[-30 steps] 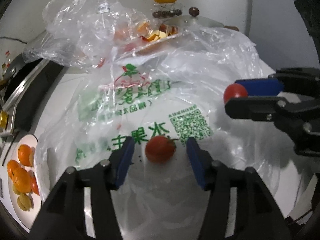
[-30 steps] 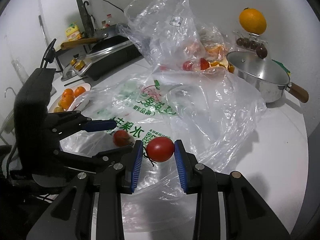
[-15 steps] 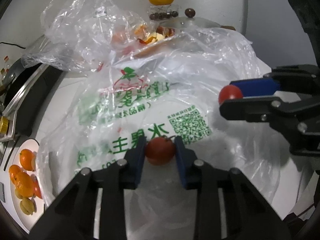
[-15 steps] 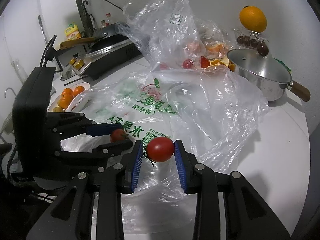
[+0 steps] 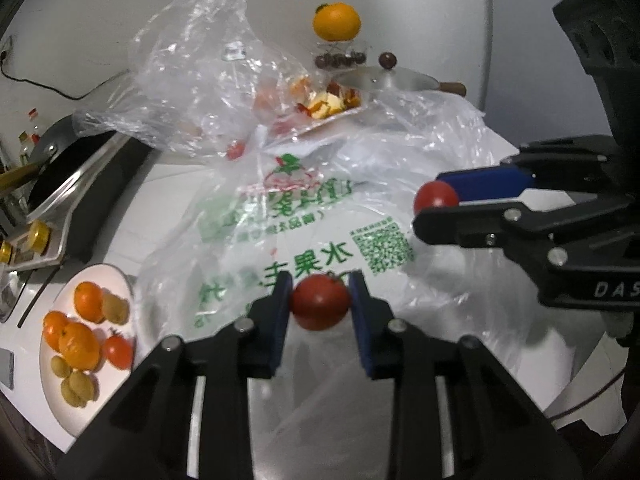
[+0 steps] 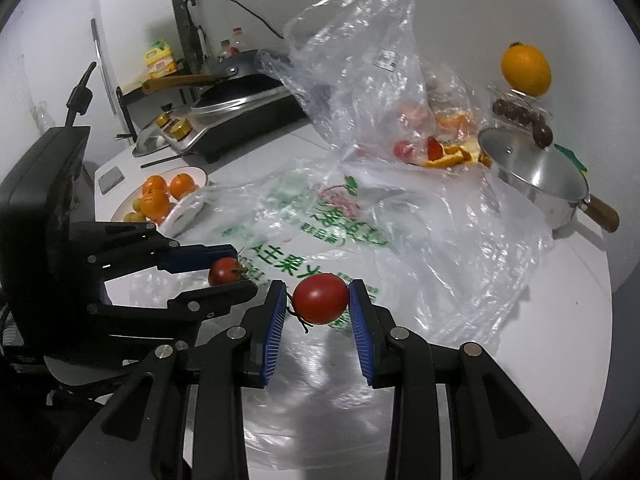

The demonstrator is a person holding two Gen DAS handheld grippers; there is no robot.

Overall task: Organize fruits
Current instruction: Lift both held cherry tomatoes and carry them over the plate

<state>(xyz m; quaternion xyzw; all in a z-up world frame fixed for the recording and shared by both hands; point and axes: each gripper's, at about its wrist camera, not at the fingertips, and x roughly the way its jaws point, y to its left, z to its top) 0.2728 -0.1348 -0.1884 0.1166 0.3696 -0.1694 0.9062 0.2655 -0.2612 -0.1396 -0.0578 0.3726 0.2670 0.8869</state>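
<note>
Left wrist: tomato [image 5: 321, 301] clamped btwn left tongs [image 5: 320, 304]; right tongs [image 6: 318, 300] clamped on 2nd tomato [image 6: 321, 298].

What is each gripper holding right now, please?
Left gripper: closed on a tomato.
Right gripper: closed on another tomato.
</note>
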